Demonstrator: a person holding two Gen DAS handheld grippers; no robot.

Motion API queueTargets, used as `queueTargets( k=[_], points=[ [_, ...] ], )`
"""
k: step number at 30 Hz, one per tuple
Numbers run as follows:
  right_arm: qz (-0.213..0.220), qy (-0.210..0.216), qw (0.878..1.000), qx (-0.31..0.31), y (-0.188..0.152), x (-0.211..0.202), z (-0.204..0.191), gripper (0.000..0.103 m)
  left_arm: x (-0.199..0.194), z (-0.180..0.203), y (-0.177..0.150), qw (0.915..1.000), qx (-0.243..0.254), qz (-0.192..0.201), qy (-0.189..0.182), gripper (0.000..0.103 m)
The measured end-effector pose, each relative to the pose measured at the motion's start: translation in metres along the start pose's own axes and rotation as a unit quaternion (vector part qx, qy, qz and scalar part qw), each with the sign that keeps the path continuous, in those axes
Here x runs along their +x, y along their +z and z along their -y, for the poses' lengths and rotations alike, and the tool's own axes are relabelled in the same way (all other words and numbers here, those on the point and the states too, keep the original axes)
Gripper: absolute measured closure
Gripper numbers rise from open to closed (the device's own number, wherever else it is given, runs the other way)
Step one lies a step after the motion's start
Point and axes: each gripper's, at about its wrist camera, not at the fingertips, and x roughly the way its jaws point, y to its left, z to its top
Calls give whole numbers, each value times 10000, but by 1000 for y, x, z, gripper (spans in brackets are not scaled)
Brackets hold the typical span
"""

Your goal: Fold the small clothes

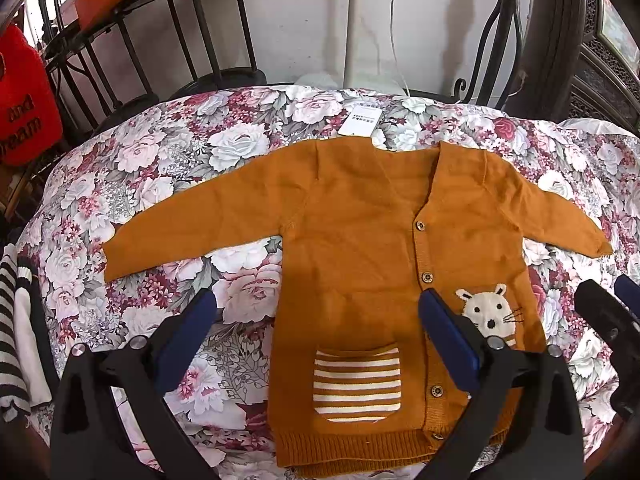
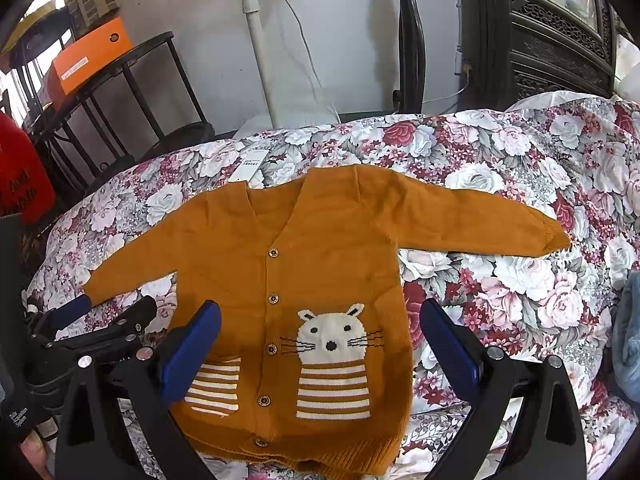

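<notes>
A small mustard-brown knitted cardigan lies flat and buttoned on the floral bedspread, both sleeves spread out sideways. It has a white mouse face, striped pockets and a paper tag at the collar. My left gripper hovers open above the lower left half of the cardigan. My right gripper is open above the mouse and right pocket. Nothing is between either pair of fingers. Each gripper shows at the edge of the other's view.
A black metal shelf with an orange box stands behind the bed at the left, with a red garment beside it. Striped clothing lies at the left edge. A dark carved cabinet is at the back right.
</notes>
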Motion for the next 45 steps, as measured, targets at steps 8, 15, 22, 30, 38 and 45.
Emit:
queueTargets(
  k=[8, 15, 22, 30, 38, 45],
  points=[
    [12, -1, 10000, 0, -1, 0, 1, 3, 0, 0, 0, 10000, 5, -2, 1, 5],
    [13, 8, 10000, 11, 0, 0, 2, 3, 0, -1, 0, 10000, -1, -9, -1, 5],
    [22, 14, 10000, 16, -1, 0, 2, 3, 0, -5, -2, 10000, -12, -14, -7, 5],
    [22, 24, 10000, 21, -1, 0, 3, 3, 0, -3, -1, 10000, -9, -10, -7, 5],
    [25, 26, 10000, 26, -2, 0, 4, 3, 0, -4, -1, 10000, -8, -14, -3, 5],
    [29, 26, 10000, 28, -3, 1, 4, 3, 0, -3, -1, 10000, -9, -15, -7, 5]
  ],
)
